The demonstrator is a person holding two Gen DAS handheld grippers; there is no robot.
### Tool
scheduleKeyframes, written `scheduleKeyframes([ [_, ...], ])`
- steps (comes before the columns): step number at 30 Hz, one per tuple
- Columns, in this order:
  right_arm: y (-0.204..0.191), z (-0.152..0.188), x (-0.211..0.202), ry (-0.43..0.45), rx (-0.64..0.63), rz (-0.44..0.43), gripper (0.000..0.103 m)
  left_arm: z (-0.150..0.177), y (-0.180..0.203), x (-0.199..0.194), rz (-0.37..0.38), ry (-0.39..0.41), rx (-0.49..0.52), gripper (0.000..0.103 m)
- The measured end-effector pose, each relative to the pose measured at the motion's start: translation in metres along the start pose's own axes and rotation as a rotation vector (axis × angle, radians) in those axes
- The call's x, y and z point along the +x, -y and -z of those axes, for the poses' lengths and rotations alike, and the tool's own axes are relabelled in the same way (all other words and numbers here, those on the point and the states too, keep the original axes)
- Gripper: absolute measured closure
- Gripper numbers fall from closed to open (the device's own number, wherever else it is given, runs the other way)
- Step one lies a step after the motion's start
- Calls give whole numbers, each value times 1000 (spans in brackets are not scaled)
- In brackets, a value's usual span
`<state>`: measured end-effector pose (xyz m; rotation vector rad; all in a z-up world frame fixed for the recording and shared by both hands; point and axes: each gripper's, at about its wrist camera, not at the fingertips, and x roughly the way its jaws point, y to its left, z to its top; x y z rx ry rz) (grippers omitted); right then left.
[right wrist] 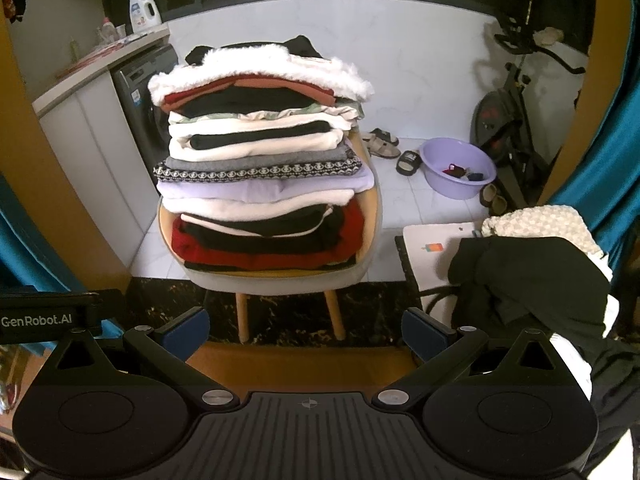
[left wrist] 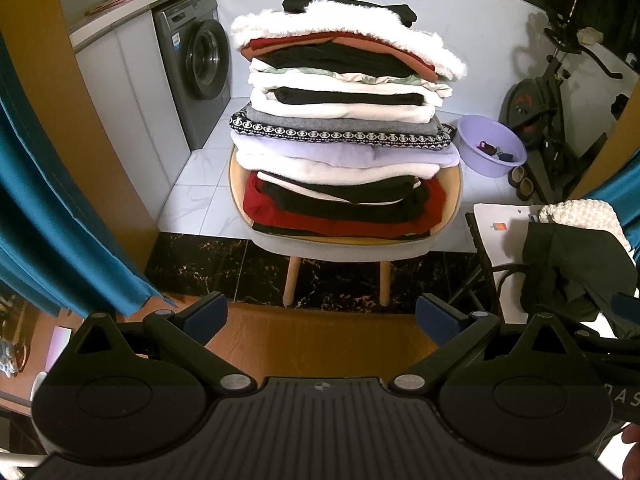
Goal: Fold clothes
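Observation:
A tall stack of folded clothes (left wrist: 340,120) sits on a wooden chair (left wrist: 344,246) straight ahead; it also shows in the right wrist view (right wrist: 260,168). A white fluffy garment (left wrist: 352,28) lies on top. A crumpled black garment (left wrist: 576,268) lies on a small white table (left wrist: 500,232) at the right, over a cream knitted piece (left wrist: 576,216); the black garment (right wrist: 528,280) also shows in the right wrist view. My left gripper (left wrist: 320,316) is open and empty, well short of the chair. My right gripper (right wrist: 306,330) is open and empty, left of the black garment.
A washing machine (left wrist: 196,64) under a counter stands at the back left. A purple basin (left wrist: 490,144) and an exercise bike (left wrist: 560,92) are at the back right. Sandals (right wrist: 380,144) lie on the tiled floor. Teal curtains (left wrist: 48,208) hang on both sides.

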<state>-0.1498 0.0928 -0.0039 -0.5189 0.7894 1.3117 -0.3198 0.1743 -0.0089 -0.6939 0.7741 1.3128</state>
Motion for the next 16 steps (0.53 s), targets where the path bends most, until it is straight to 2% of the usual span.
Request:
scheduleKeyframes([
  [16,7,5,-2,-12,-4,12,1,6,10,-5,5,1,12,1],
])
